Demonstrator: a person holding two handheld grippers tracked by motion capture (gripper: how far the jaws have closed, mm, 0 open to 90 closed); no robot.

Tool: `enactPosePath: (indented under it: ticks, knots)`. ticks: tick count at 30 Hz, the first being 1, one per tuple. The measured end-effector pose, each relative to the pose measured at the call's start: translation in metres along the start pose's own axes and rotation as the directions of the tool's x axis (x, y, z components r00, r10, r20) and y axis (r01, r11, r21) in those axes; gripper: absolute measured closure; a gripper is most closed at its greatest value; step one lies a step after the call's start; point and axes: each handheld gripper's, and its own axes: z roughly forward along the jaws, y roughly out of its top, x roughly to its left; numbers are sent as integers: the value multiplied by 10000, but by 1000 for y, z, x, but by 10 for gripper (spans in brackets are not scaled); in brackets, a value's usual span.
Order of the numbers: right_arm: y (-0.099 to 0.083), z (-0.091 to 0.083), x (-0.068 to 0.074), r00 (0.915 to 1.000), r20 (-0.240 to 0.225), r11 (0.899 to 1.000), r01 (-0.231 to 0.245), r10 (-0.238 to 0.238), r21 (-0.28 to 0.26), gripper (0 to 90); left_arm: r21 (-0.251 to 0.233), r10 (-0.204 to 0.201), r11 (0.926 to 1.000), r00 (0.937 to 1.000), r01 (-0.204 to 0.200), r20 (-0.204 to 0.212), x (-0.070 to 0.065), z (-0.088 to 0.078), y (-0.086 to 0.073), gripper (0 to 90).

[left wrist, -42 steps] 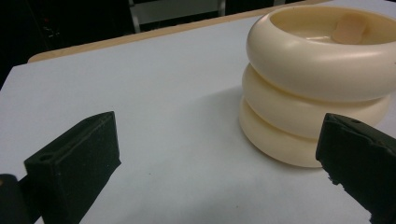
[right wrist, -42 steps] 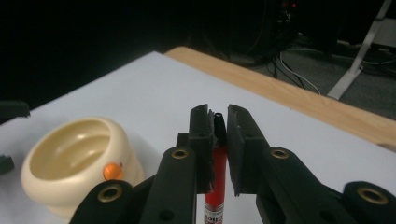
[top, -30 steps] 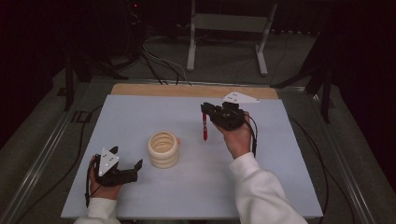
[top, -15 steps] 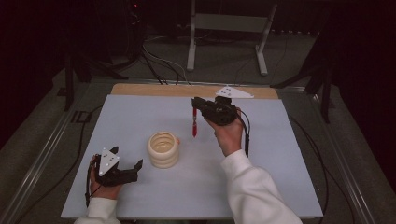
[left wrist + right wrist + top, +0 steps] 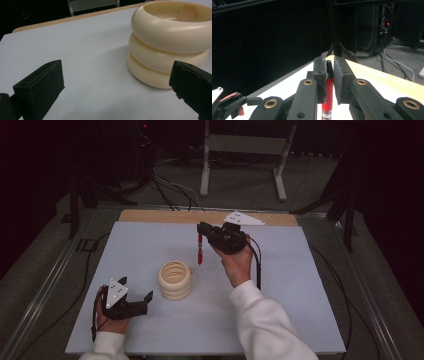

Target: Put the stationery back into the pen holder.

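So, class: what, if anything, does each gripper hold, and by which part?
The right gripper clamps a red pen by its black upper end, so it hangs down. The left gripper is open, holding nothing.

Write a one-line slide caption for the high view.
Right gripper dangles a red marker above the table, near the cream ribbed cup.

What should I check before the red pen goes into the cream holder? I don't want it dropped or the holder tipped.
1. Grip: right tool shut on the red pen: ok.
2. Pen attitude: hangs roughly upright, tip down: ok.
3. Pen over the cream holder: not ok, it hangs beyond and right of the opening.
4. Holder opening: a flat tan piece lies inside; whether it blocks the pen: cannot tell.
5. Holder steadied: left tool open, beside it, not touching: not ok.
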Motion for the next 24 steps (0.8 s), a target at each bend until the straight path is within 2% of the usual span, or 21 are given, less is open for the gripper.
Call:
enactPosePath:
  ticks: [6, 12, 20, 24]
  knots:
    - [-1, 7, 8, 9996, -250, 9998, 88, -93, -199, 815, -18, -20, 10000, 10000, 20, 8, 0, 0, 0, 2]
    - [-5, 14, 15, 9983, -518, 9997, 245, -249, -87, 815, -13, -15, 10000, 10000, 15, 16, 0, 0, 0, 2]
    - [-8, 22, 21, 9953, -966, 9997, -8, -14, -226, 814, -9, -14, 10000, 10000, 14, 24, 0, 0, 0, 2]
    - [-9, 24, 26, 9942, -1071, 9995, 9, -44, -331, 815, -12, -7, 10000, 10000, 7, 28, 0, 1, 0, 3]
